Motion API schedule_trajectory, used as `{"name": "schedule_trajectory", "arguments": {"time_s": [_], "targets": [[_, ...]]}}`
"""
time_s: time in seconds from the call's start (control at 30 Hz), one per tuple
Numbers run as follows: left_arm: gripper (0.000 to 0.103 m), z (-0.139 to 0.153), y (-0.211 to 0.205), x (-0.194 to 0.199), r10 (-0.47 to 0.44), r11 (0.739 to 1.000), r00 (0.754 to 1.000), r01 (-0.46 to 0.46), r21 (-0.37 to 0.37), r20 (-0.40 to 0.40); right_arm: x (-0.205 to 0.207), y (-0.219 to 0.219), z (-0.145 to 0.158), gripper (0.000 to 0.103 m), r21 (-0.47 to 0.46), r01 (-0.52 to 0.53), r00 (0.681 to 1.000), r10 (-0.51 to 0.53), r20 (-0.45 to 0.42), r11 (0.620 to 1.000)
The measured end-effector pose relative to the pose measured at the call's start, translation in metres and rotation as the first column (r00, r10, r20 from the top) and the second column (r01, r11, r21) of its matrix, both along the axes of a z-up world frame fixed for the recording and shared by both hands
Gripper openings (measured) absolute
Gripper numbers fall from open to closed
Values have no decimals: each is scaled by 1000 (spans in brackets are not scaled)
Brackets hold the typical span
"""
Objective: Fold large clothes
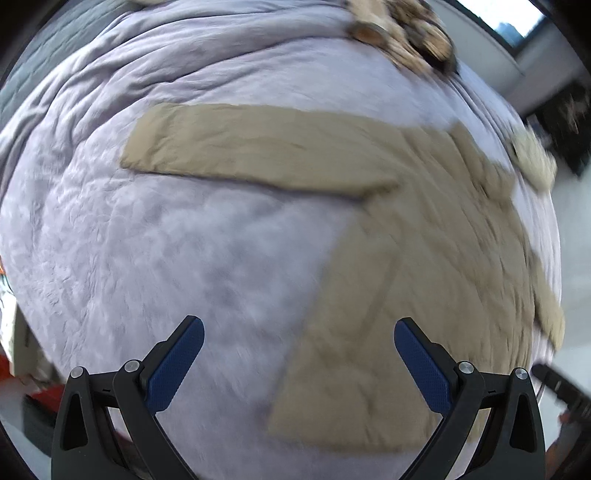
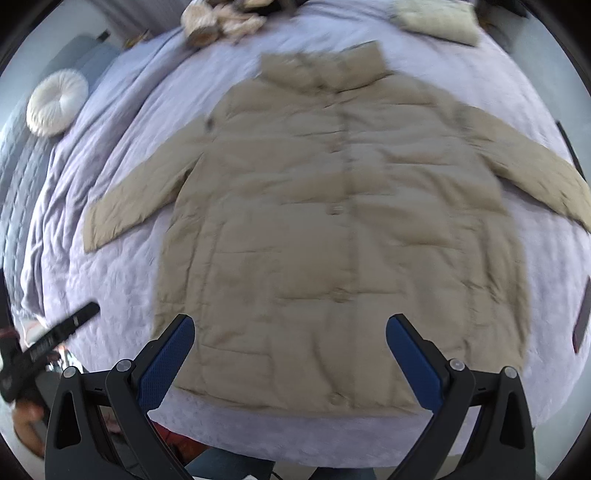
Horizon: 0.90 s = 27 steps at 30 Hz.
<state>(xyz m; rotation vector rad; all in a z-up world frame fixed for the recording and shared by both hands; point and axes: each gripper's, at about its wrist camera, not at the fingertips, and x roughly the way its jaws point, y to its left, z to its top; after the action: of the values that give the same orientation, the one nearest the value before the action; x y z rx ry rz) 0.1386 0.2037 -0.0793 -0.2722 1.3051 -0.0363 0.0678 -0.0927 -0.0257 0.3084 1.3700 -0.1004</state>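
Right wrist view is showing the right tool point(image 2: 290, 354) hanging wide open and empty above the hem of a tan coat point(image 2: 343, 229), which is lying flat on the lilac bed point(image 2: 122, 273), its long axis running toward 12 o'clock. The left tool point(image 1: 299, 360), likewise gaping with nothing held, is hovering beside the coat's edge, one sleeve point(image 1: 240, 142) stretching toward 10 o'clock. Blur is smearing the far clutter.

Bed point(image 2: 122, 258): wide, under a wrinkled lavender quilt.
Headboard point(image 2: 22, 177): grey, quilted, at the left edge.
Cushion point(image 2: 55, 101): round, white, pleated, near the headboard.
Window point(image 1: 517, 26): bright daylight, upper right.
Wall point(image 1: 491, 55): pale, below the window.
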Motion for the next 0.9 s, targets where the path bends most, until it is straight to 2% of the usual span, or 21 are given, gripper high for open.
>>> {"name": "schedule_trajectory", "arguments": {"time_s": [0.17,0.33,0.5,0.67,0.73,0.77,0.8,0.83,0.87,0.9], "targets": [[103,-39,54,45,123,992,992,-122,-16,42,48,32,-30,103,-22,-81,996,80,-39,997],[103,-79,93,83,231,966,971,-222,-132,60,101,55,-61,103,-29,-146,989,145,-37,989],[103,-110,112,113,309,929,947,-281,-240,90,159,78,-82,103,-36,-190,981,191,21,981],[103,-137,119,135,343,901,934,-300,-313,95,216,99,-94,102,-52,-222,965,227,133,974],[103,-147,122,141,359,889,929,-311,-336,88,232,106,-101,94,-61,-229,957,236,166,971],[103,-152,124,144,369,882,925,-321,-345,84,240,110,-107,75,-60,-235,954,242,175,970],[103,-156,124,145,376,878,923,-326,-350,82,246,112,-114,43,-46,-241,954,246,170,969],[103,-159,125,147,382,875,920,-331,-354,83,252,115,-124,26,-22,-245,957,246,154,969],[103,-161,125,149,386,874,919,-334,-354,86,256,117,-134,13,-2,-242,961,240,138,970],[103,-162,125,149,385,875,918,-333,-350,90,257,116,-141,13,-2,-239,963,237,132,971]]}}
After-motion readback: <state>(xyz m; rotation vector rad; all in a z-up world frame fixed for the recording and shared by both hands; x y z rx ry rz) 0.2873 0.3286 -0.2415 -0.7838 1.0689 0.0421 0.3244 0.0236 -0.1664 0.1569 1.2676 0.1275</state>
